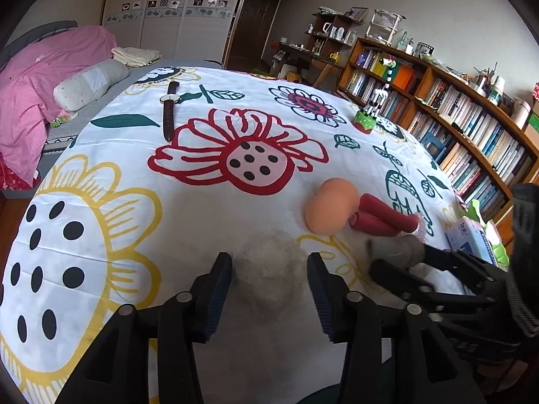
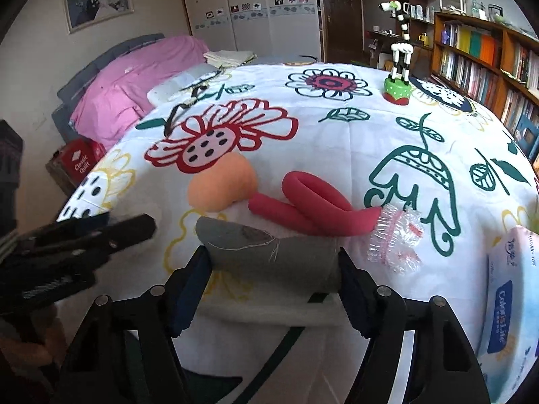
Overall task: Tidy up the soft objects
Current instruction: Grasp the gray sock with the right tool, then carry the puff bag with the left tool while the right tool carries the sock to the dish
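- The right tool point(image 2: 274, 269) had its two pads pressed against the sides of a grey felt-like piece point(image 2: 269, 256), with loose threads at its top edge, grasping it just above the flowered quilt point(image 2: 337, 128). From the left wrist view the same piece showed as a fuzzy grey lump between that tool's fingers.
- The left tool point(image 1: 269, 279) stood released, jaws apart, with a faint grey fluffy tuft point(image 1: 269, 269) lying on the quilt between them; the pads did not press it.
- Just beyond the felt lay a folded red foam tube point(image 2: 316, 205), its end touching a crumpled clear plastic wrapper point(image 2: 394, 239), and beside the tube's other end a peach sponge ball point(image 2: 222, 185).
- These soft things sat close together near the front of the quilt, so the gathering looked partly done; the grey piece was not yet set down, and the tuft was still ungripped.
- At the right edge lay a tissue pack point(image 2: 508, 303).
- Farther off stood a toy zebra on a green base point(image 2: 399, 67), and a wristwatch point(image 1: 170, 107) lay well apart; both are hard and probably not part of the sorting.
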Tool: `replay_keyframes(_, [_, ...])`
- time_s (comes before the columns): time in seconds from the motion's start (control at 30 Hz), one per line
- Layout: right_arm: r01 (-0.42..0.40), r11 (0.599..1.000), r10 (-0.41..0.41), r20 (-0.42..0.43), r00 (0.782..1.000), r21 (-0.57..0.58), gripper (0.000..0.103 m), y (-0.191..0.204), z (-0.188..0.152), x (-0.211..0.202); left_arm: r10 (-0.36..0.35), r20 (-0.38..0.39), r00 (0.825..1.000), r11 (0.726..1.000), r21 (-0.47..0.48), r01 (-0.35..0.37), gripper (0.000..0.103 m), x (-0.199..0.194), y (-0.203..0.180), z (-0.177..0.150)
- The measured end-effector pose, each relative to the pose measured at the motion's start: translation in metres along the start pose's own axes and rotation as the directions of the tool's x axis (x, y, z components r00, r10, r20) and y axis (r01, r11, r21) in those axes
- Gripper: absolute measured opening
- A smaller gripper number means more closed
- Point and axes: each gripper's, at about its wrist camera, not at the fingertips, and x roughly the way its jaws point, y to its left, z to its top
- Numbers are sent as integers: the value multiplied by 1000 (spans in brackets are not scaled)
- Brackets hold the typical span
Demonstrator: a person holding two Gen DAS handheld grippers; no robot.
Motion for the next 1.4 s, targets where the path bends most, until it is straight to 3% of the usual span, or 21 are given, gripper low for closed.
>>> replay_keyframes(0.37, [-33,999,32,98,995,5,72,-1,-4,-50,30,-12,999,999,17,-30,56,6,-2,-2])
replay_keyframes(0.43, [-30,1000,29,118,993,5,72,-3,-5,-60,41,-10,999,999,32,-41,52,7,-4,-2])
replay_keyframes(0.5, [-27,1000,26,139,990,6,72,-6,-7,-69,49,-7,999,998,34,-49,42,7,-5,-3])
replay_keyframes(0.8, [-5,999,-6,213,977,52,72,-29,-13,-105,39,25,999,999,3,-39,40,-8,-6,-1])
replay_keyframes(1.13, [38,988,-74,250,965,147,72,-73,-29,-133,0,55,998,998,55,-3,40,-24,-40,4])
replay_keyframes(1.4, [102,959,-175,271,946,265,72,-126,-50,-161,-36,59,998,994,105,29,40,-27,-75,5])
